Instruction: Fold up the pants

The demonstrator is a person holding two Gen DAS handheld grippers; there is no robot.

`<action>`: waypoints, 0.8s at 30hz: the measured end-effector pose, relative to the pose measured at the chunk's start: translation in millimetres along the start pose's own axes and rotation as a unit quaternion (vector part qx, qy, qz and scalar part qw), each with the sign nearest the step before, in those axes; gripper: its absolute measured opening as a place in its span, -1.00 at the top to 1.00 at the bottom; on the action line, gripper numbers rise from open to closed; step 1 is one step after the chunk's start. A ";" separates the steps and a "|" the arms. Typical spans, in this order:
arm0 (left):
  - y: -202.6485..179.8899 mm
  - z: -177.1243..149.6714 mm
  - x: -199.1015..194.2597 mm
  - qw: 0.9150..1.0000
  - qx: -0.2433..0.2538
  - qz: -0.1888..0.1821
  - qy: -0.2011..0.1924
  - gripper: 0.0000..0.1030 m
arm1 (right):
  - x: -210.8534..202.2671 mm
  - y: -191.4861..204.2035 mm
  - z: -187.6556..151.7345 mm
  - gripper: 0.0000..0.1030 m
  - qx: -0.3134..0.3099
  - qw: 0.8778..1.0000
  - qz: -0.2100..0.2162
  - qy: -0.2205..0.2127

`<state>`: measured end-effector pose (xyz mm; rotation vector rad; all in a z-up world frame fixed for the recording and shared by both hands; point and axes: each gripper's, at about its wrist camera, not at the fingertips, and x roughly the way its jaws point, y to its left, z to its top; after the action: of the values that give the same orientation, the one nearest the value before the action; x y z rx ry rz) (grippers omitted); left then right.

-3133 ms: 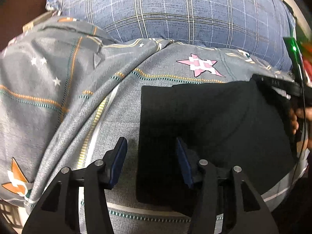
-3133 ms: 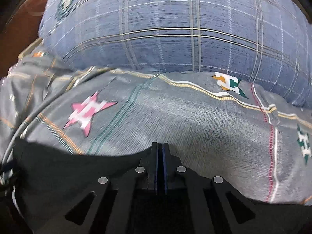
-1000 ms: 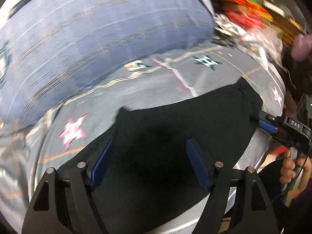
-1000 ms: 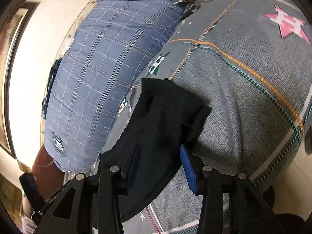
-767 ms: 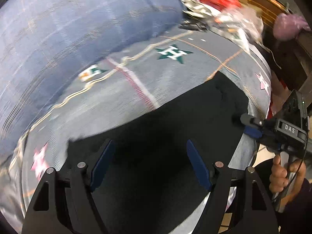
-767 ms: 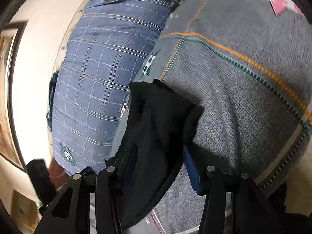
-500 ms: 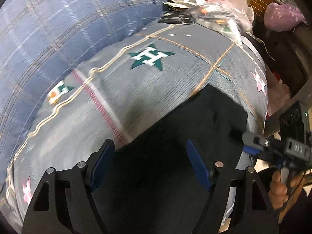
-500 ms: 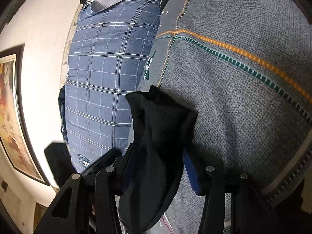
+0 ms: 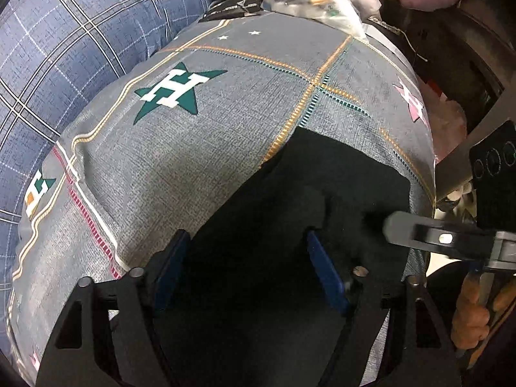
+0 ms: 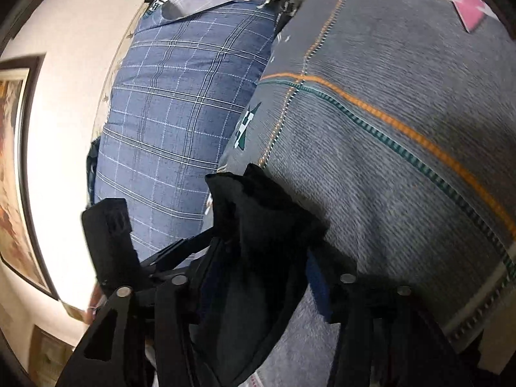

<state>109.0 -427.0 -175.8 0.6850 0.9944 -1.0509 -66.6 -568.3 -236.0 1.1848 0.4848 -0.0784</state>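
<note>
Both grippers are spread wide over the black pants: my left gripper (image 9: 246, 269) has its blue pads open with dark cloth lying between them, gripping nothing, and my right gripper (image 10: 261, 287) is likewise parted, straddling a bunched hump of the same fabric. The pants (image 9: 290, 225) lie on the grey star-print bed cover (image 9: 225, 113), toward its 5 o'clock edge in the left wrist view, with the blue plaid pillow (image 9: 64, 48) off at 10 o'clock. I judge this to be between folds: the garment looks already doubled into a compact slab, but one end is rumpled. Next I would need to close on that loose end at 12 o'clock of my right gripper, pinching every layer together, then carry it over squarely so the edges meet.
</note>
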 end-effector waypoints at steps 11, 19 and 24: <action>23.5 -10.5 -18.4 0.996 -0.089 0.000 -0.025 0.43 | -2.8 58.6 -23.8 0.68 -0.170 0.985 0.012 0.000; 65.3 -68.5 -65.5 0.980 -0.193 0.010 -0.053 0.43 | 9.1 117.1 -71.0 0.68 -0.312 0.948 0.049 0.029; 93.6 -135.1 -111.0 0.969 -0.236 0.039 -0.068 0.43 | 33.0 141.3 -113.6 0.68 -0.373 0.923 0.058 0.077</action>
<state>133.6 -235.6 -130.0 0.2545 1.0399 -0.7401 -30.0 -404.9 -159.1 0.4646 0.5172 0.2856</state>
